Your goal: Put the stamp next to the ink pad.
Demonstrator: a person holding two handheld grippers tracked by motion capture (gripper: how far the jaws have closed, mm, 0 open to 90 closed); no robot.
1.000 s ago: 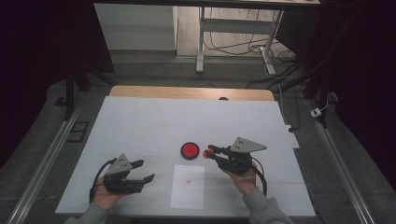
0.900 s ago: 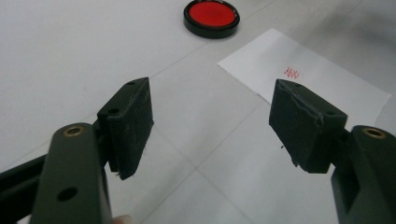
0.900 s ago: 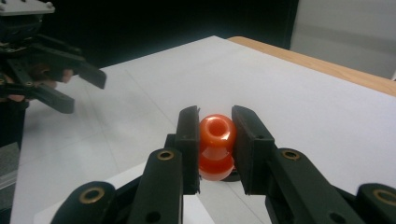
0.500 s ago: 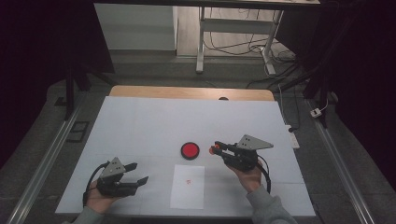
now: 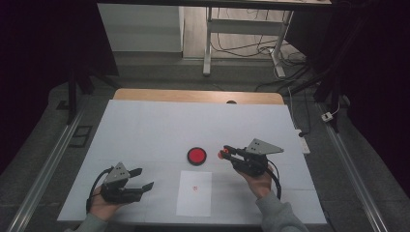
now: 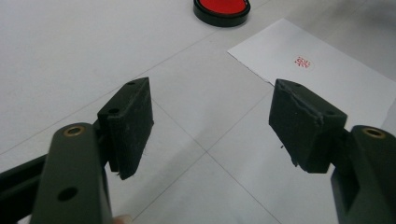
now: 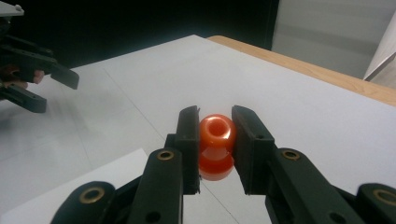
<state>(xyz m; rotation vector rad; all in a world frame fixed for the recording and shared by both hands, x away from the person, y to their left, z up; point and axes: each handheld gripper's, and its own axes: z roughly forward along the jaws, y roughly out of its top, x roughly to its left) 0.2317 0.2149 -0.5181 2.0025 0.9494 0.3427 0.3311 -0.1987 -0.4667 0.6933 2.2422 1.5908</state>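
The right claw was clamped on an orange stamp, its two pads pressed against the rounded handle, held just above the surface and just to the right of a round red ink pad. In the right gripper view the stamp sat squarely between the jaws, handle end toward the camera. The left claw rested near the front left of the surface with its jaws apart and nothing between them; in the left gripper view the bare surface showed through the gap. A white sheet of paper lay flat between the two hands, near the front edge, bearing a small red stamped mark in its upper half; the ink pad stood just beyond its far edge. The surface was covered in white, with faint seam lines crossing it, and a strip of bare wood was exposed along its far edge. Beyond it, the room was dim: a grey floor, metal table legs with loose cables, and rails along both sides of the surface.
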